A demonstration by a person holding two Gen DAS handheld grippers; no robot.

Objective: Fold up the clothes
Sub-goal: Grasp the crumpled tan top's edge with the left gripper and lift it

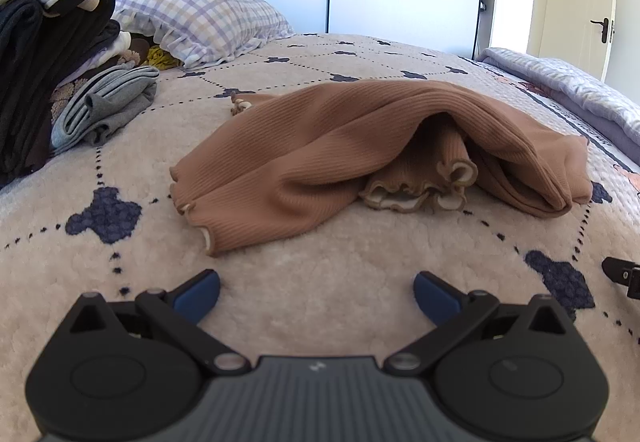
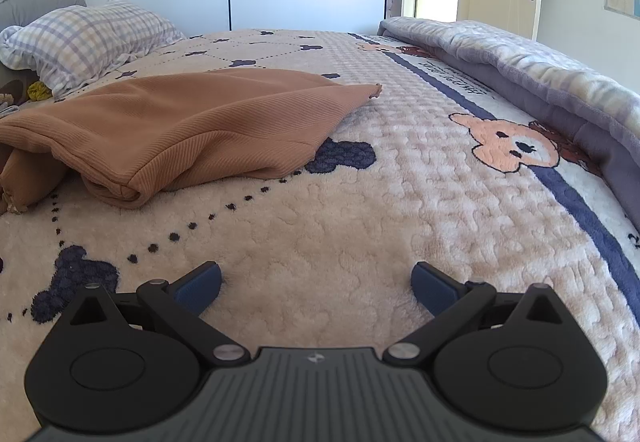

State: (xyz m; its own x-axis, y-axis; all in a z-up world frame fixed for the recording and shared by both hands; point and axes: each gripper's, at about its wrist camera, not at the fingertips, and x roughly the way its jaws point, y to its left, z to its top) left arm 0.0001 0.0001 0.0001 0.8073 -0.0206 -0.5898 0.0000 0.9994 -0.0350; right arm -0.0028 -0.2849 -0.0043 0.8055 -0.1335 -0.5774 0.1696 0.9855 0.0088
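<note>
Bed (image 1: 320, 282) holds the rumpled brown ribbed top (image 1: 320, 145) at twelve o'clock. Left tool (image 1: 316, 292) and right tool (image 2: 316, 284) gape wide, empty. Best pinch both near corners, then pull flat.

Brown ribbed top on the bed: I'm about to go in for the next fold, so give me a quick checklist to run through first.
1. Left gripper open and empty: ok.
2. Right gripper open and empty: ok.
3. Brown ribbed top lying flat: not ok, it is bunched, with a ruffled cuff tucked under a raised fold.
4. Near edge of the top free to grasp: ok, only bare bed cover lies before it.
5. Folded grey garment apart from the top: ok.
6. Layers underneath the raised fold: cannot tell.
</note>
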